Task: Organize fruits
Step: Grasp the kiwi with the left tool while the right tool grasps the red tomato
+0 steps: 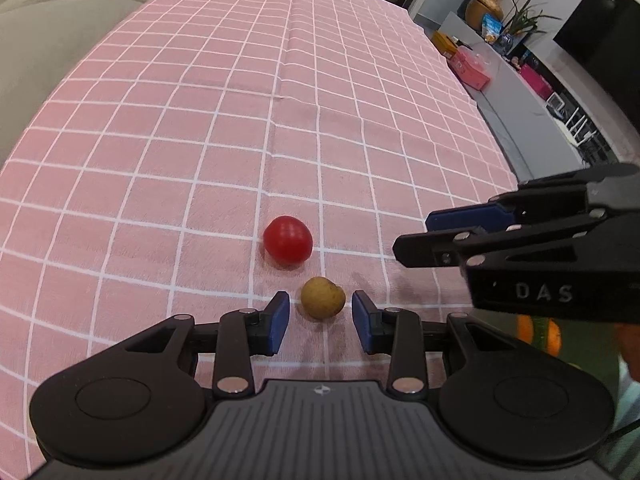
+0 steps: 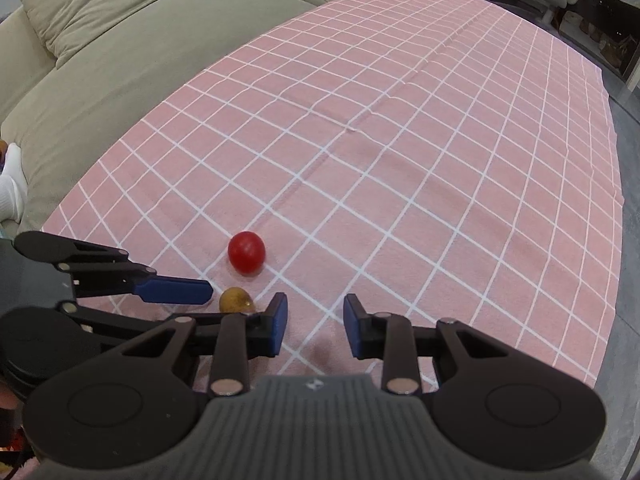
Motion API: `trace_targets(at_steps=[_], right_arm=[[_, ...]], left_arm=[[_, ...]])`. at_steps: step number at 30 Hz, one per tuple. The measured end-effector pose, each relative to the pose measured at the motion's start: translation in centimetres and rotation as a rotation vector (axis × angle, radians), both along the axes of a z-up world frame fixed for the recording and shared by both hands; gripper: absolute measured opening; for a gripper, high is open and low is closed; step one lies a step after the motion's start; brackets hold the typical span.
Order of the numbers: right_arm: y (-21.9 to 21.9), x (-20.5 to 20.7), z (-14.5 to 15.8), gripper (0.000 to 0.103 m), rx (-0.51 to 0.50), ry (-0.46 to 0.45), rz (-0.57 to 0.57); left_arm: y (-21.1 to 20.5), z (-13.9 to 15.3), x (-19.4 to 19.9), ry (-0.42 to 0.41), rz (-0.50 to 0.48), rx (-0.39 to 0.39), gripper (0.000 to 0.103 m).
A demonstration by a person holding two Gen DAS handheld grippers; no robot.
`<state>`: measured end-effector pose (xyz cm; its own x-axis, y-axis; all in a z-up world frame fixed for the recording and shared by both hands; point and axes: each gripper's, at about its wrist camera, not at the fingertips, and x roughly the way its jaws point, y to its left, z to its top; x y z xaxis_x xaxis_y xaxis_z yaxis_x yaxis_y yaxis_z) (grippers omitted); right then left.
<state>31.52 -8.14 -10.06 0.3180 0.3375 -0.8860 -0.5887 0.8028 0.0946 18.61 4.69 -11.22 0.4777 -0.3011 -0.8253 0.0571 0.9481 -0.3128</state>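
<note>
Left gripper [image 1: 321, 316]: released; jaws stand apart, low over the cloth, one blue pad on each side of the small yellow-brown fruit [image 1: 323, 297]. No pad touches it, as far as the left wrist view shows.
Right gripper [image 2: 315, 328]: released; nothing between its jaws, only bare cloth ahead. It sits just to the right of the left gripper.
Small yellow-brown fruit: rests on the cloth inside the left gripper's opening. In the right wrist view it is partly hidden behind the left gripper's finger [image 2: 172, 290]. Exact kind cannot be told; it is round, tan and slightly dimpled.
Red fruit [image 1: 287, 241]: round, glossy, tomato-like; lies on the cloth just beyond the yellow-brown fruit, apart from it and from both grippers.
Surface: pink checked tablecloth [image 1: 200, 120], otherwise bare across its visible span; a grey-green sofa [image 2: 100, 40] borders its far edge.
Containers: no bowl, basket or tray is visible in either view. An orange object [image 1: 554, 338] shows behind the right gripper at the frame edge; its nature cannot be told.
Progress: judged early. Both fruits lie loose, neither is grasped nor placed.
Remaining: judged, close on the yellow-brown fruit, carry it to a destination not in view, then handle the red fruit.
</note>
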Motion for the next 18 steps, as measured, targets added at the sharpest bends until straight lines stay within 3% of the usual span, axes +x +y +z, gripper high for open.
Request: trace_targets(at_steps=[5,9,18], right_arm=[[-0.5,0.3,0.0,0.028,0.02,0.014,-0.01],[-0.7,0.3,-0.2,0.028,0.029,0.027,-0.006],[0.1,0.3,-0.4,0.028,0.064,0.037,0.01]], left_arm=[[-1.4,-0.3,0.4,-0.022,-0.015,0.053,0.041],[-2.1,-0.2,0.3,-0.043,-0.043,0.103,0.029],[-0.5,0.7,0.3,-0.038,-0.006,0.144,0.028]])
